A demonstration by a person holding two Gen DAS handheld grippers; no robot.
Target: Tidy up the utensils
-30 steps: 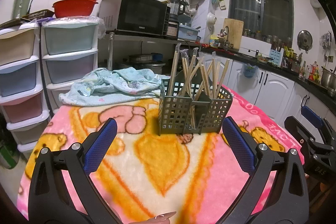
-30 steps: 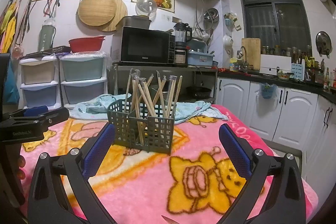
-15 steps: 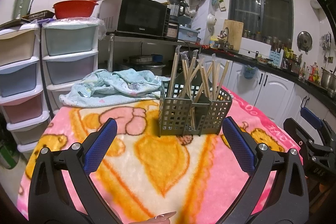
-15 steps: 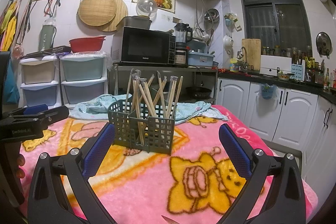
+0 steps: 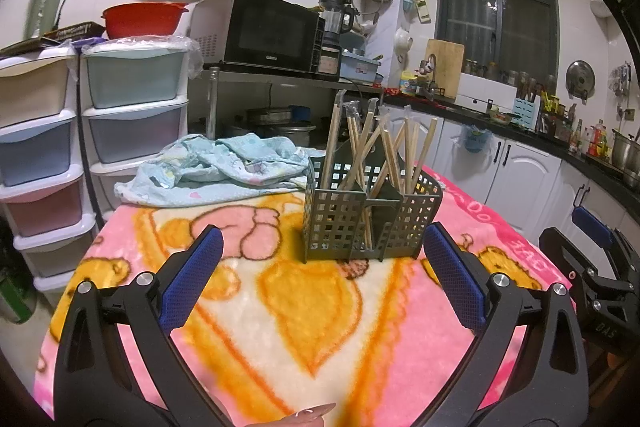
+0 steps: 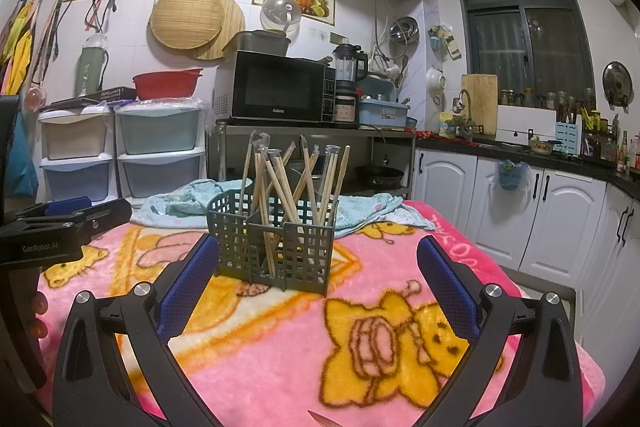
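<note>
A grey slotted utensil holder (image 5: 370,223) (image 6: 276,247) stands upright on the pink cartoon blanket (image 5: 312,311) (image 6: 360,339), with several wooden chopsticks (image 5: 376,151) (image 6: 288,179) leaning in its compartments. My left gripper (image 5: 320,267) is open, low over the blanket's near side, short of the holder and empty. My right gripper (image 6: 318,271) is also open and empty, with the holder just beyond its left finger. The right gripper appears at the right edge of the left wrist view, and the left gripper at the left edge of the right wrist view.
A crumpled light blue cloth (image 5: 216,171) (image 6: 360,211) lies on the blanket behind the holder. Plastic drawer towers (image 5: 132,115) stand to the left, and a metal shelf with a microwave (image 5: 260,31) stands behind the table. White cabinets (image 6: 540,219) run along the right.
</note>
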